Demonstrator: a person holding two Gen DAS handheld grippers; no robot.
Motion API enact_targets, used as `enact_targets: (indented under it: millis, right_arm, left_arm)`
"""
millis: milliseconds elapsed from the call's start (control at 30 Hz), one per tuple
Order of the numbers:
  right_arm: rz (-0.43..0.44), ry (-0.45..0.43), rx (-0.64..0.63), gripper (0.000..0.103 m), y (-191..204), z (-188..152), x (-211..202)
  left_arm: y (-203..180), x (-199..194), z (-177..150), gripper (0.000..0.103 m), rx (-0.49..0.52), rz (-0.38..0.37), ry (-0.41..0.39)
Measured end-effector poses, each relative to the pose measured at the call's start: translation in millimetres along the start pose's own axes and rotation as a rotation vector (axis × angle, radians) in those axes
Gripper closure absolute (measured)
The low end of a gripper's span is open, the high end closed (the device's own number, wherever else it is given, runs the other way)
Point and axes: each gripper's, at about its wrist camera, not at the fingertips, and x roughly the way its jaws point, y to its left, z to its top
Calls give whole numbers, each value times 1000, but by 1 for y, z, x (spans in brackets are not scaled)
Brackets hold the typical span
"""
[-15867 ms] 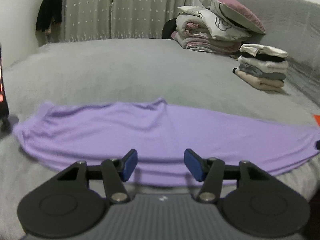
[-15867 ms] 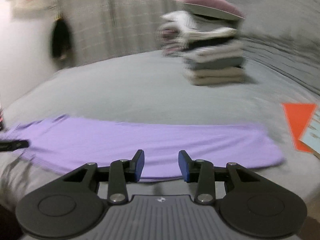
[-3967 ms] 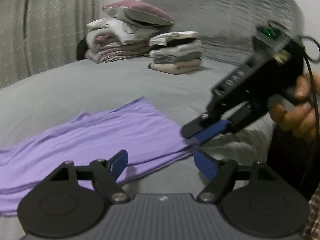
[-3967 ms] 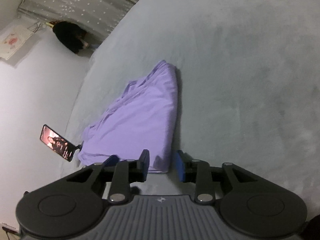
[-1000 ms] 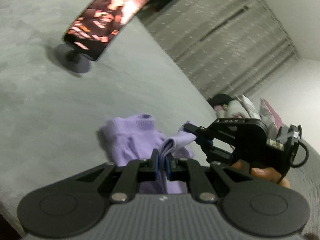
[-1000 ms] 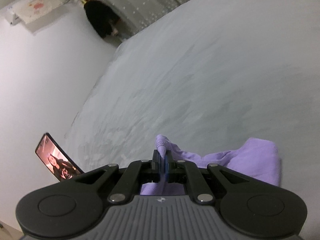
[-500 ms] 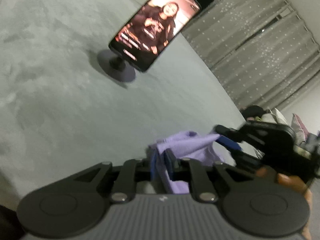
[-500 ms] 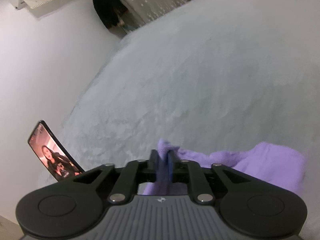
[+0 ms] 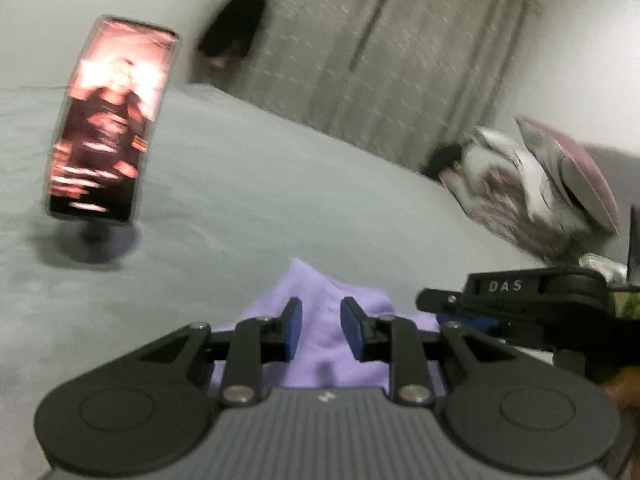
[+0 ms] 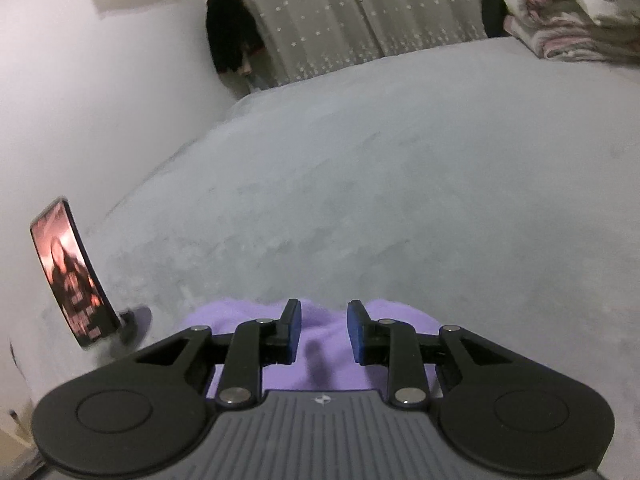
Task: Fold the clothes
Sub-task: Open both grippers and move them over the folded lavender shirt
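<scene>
The purple garment [image 9: 320, 300] lies folded on the grey bed [image 9: 240, 200], just under both grippers. My left gripper [image 9: 320, 330] is open and empty above its near part. My right gripper [image 10: 323, 330] is open and empty too, over the same purple garment [image 10: 324, 340]. The right gripper also shows at the right of the left wrist view [image 9: 520, 312], close beside the left one. Most of the garment is hidden behind the gripper bodies.
A phone on a round stand [image 9: 108, 140] stands on the bed to the left; it also shows in the right wrist view [image 10: 68, 272]. Folded bedding and a pillow [image 9: 540, 184] are stacked at the far right. Curtains [image 10: 340, 12] hang behind the bed.
Both grippers were shut on the purple garment and have now opened and let it go. The garment has dropped flat onto the bed. Both cameras tilted up.
</scene>
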Motion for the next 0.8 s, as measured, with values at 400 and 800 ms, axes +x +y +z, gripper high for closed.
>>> enact_targets:
  millis: [400, 800]
  right_arm:
    - [-151, -24, 18, 77, -35, -16, -3]
    - [-46, -88, -178, 77, 25, -61, -42]
  left_arm:
    - [19, 12, 9, 69, -106, 147, -25]
    - [14, 17, 11, 72, -5, 163, 38]
